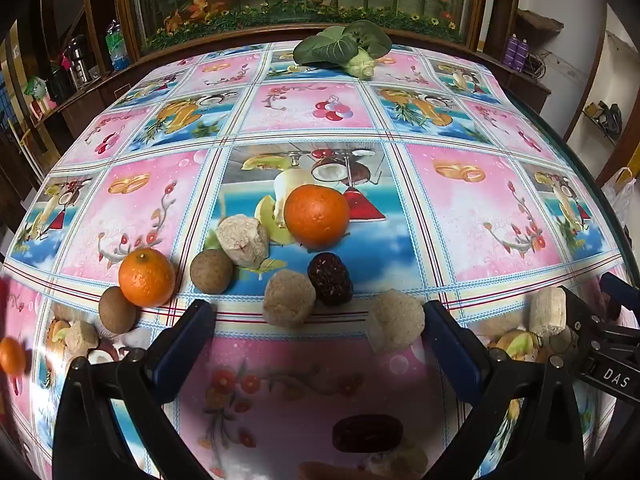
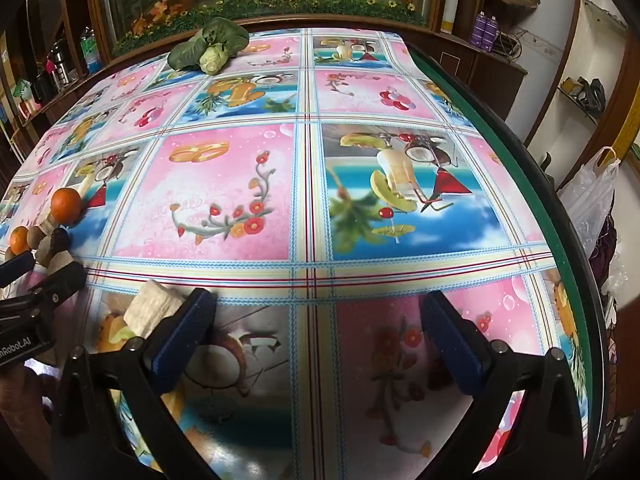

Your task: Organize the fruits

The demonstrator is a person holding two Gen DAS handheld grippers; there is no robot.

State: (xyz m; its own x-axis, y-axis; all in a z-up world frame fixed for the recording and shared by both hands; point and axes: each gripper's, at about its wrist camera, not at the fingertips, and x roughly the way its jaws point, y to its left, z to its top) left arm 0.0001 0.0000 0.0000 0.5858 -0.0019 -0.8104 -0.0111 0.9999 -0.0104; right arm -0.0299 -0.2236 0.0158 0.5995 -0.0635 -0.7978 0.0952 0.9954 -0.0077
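Note:
In the left wrist view a large orange [image 1: 317,216] and a smaller orange [image 1: 146,277] lie on the patterned tablecloth [image 1: 480,208], with two brown round fruits [image 1: 211,271] [image 1: 117,309]. Beige cakes [image 1: 245,240] [image 1: 289,298] [image 1: 396,318] and a dark one [image 1: 330,278] lie among them. My left gripper [image 1: 320,340] is open and empty just before this cluster. My right gripper [image 2: 320,336] is open and empty above bare cloth; a beige block [image 2: 151,310] lies beside its left finger. The right gripper shows at the right edge of the left wrist view [image 1: 600,320].
A leafy green vegetable [image 1: 347,49] lies at the table's far edge, before a wooden cabinet with a plant display. A third orange [image 1: 11,355] sits at the far left. A dark date-like piece [image 1: 367,433] lies under the left gripper. The table's rim [image 2: 560,216] curves on the right, a plastic bag [image 2: 592,196] beyond.

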